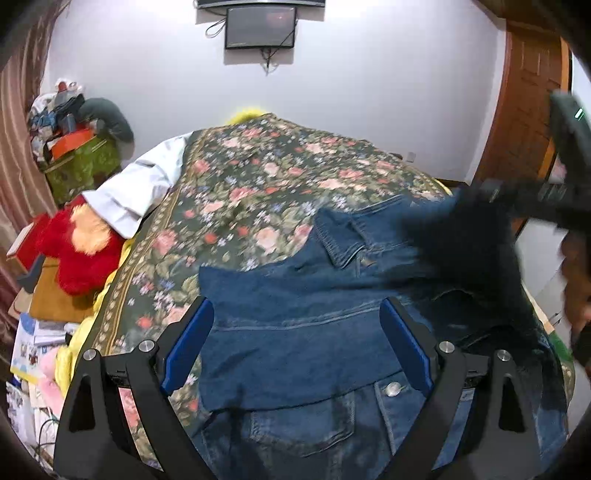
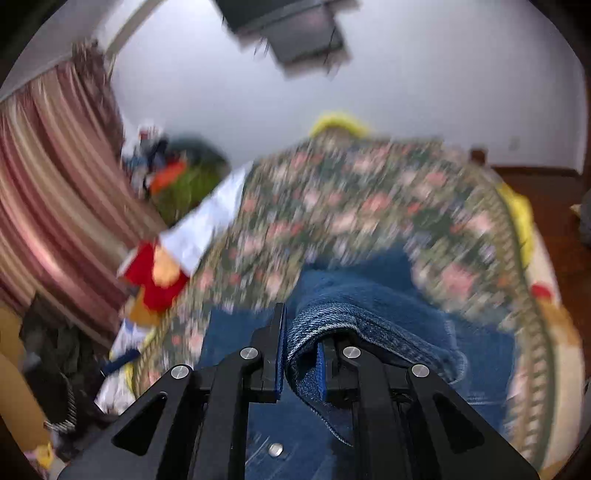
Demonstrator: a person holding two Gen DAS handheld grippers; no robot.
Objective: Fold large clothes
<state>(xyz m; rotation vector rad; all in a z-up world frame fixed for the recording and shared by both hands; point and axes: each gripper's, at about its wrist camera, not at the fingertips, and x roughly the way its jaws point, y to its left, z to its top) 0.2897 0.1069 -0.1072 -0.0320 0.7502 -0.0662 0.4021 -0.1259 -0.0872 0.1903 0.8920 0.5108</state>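
A blue denim jacket (image 1: 295, 332) lies on the floral bedspread (image 1: 258, 184), with one part folded over its middle. My left gripper (image 1: 297, 343) is open just above the jacket, its blue pads on either side of the folded cloth. My right gripper (image 2: 301, 354) is shut on a hemmed denim edge of the jacket (image 2: 332, 328) and holds it lifted over the rest of the garment. In the left wrist view the right gripper (image 1: 517, 195) shows blurred at the right, with dark cloth trailing under it.
A red plush toy (image 1: 79, 247) and a white cloth (image 1: 136, 188) lie at the bed's left edge. Cluttered boxes and a green bag (image 1: 81, 162) stand left. A wall screen (image 1: 260, 27) hangs ahead. A wooden door (image 1: 524, 110) is at the right.
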